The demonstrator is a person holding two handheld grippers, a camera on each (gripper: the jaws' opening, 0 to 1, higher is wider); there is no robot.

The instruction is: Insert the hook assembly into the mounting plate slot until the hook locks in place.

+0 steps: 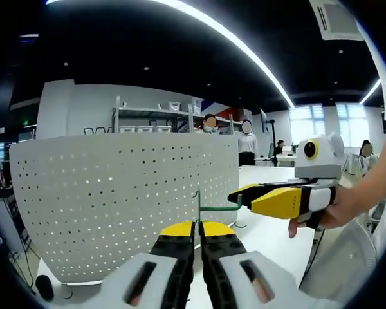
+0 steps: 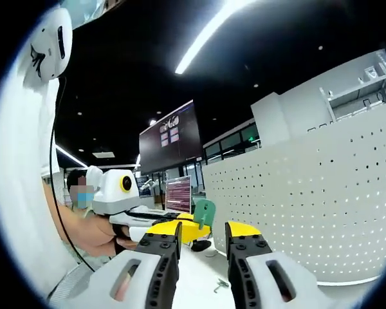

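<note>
A dark-ceilinged office with strip lights surrounds a white table bearing an upright white perforated mounting plate. The left gripper, jaws pinched together, clamps a thin metal hook just before the plate. The right gripper grips the hook's green arm; in its own view its jaws stand parted.

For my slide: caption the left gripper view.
Left gripper holds a hook before the pegboard; right gripper alongside.

Both views sit low over the tabletop, close to the perforated panel, facing it from opposite sides.
</note>
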